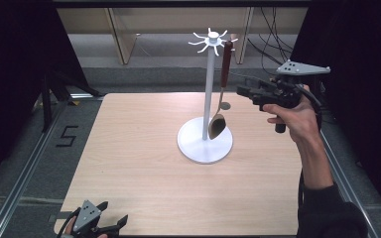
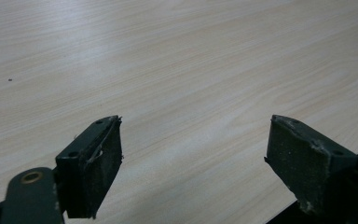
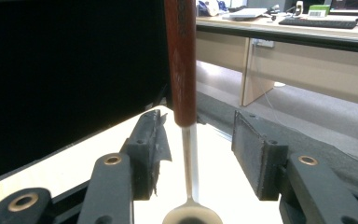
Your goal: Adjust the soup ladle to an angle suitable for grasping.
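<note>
Between your right gripper's (image 3: pixel 198 154) jaws, which stand apart and press on nothing, runs the thin metal neck of the ladle (image 3: pixel 181 65). It hangs by its dark red handle from a hook of the white stand (image 1: pixel 207 89), bowl just above the round base. Your left gripper (image 2: pixel 193 163) rests wide open over the table's (image 1: pixel 139 163) near edge.

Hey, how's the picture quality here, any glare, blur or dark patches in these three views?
High view: even light, sharp table, black surround. Left gripper view: soft glare on the wood, fingers slightly blurred. Right gripper view: spoon handle close and soft, left background black, tabletop washed out white.
</note>
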A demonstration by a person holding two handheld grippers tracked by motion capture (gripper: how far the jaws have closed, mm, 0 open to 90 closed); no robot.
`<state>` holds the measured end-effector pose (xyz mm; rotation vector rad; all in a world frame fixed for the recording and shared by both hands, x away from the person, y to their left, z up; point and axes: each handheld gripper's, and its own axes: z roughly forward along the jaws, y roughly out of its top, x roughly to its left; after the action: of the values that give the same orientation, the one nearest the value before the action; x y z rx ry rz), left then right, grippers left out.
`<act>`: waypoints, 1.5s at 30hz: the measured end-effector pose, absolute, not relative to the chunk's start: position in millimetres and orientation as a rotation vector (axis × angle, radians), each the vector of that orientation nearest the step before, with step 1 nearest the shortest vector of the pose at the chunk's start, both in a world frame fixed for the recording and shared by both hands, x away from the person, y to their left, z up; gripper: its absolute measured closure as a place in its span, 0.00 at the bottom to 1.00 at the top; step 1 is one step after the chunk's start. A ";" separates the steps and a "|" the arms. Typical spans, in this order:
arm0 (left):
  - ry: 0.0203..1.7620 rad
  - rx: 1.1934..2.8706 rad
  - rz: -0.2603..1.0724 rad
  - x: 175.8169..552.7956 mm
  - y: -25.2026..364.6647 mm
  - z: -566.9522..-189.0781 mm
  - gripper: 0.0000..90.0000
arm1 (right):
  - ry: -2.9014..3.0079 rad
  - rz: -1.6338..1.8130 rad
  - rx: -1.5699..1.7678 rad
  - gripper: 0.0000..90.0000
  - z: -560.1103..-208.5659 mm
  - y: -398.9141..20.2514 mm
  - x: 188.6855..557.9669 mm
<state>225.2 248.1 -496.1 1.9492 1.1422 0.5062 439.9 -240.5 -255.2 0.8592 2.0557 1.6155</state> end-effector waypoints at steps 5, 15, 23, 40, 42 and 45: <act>1.163 1.930 0.501 224.8 247.0 -496.8 0.19 | 2.049 1.604 0.863 0.58 -261.9 -242.7 434.2; 1.145 1.949 0.507 225.1 248.1 -496.1 0.19 | 2.035 1.596 0.855 0.56 -273.5 -247.7 429.3; 1.154 1.922 0.504 225.1 246.4 -497.0 0.19 | 2.029 1.593 0.881 0.55 -279.4 -248.5 421.4; 1.164 1.914 0.506 225.9 246.5 -497.8 0.19 | 2.045 1.580 0.890 0.53 -313.1 -253.2 413.1; 1.164 1.914 0.506 225.9 246.5 -497.9 0.19 | 2.038 1.570 0.902 0.53 -314.3 -253.4 411.4; 1.165 1.907 0.503 226.1 246.2 -497.9 0.19 | 2.053 1.582 0.886 0.52 -321.4 -253.3 407.8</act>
<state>226.1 246.2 -497.9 1.9071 1.1646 0.5028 407.8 -253.3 -321.4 0.8863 2.0531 1.5824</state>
